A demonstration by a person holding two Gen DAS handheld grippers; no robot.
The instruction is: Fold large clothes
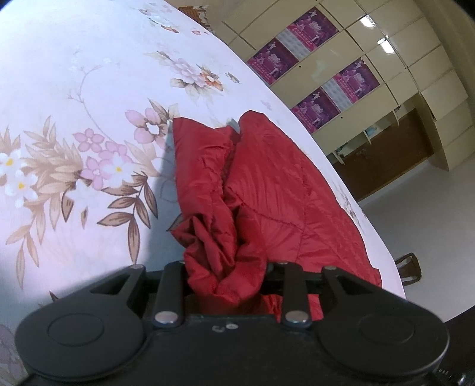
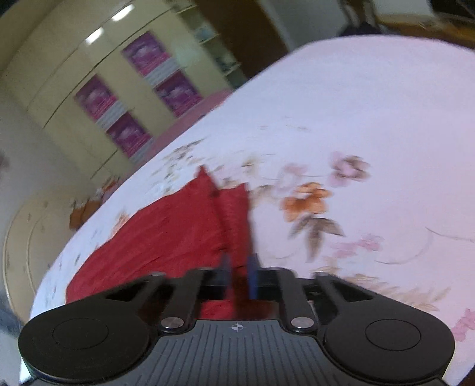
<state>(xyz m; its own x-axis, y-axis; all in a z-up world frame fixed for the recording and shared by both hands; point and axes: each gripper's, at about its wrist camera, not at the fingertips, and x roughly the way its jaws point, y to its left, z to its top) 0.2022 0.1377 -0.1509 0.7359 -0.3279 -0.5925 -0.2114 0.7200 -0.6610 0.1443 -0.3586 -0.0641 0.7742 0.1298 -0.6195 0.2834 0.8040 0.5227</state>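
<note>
A red jacket [image 1: 261, 190] is spread on a table [image 1: 74, 89] covered in floral cloth. Bunched jacket fabric is gripped in the left tool [image 1: 228, 285]. The right tool [image 2: 237, 273] is pinched on a fold. Cream cabinets [image 1: 386, 59] with purple posters [image 1: 314, 26] are seen upper right.

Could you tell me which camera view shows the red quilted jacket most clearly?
The left wrist view: the red quilted jacket is sharp there, its stitching and bunched folds plain. The right wrist view shows the jacket motion-blurred, a flat red patch on the floral tablecloth.
</note>
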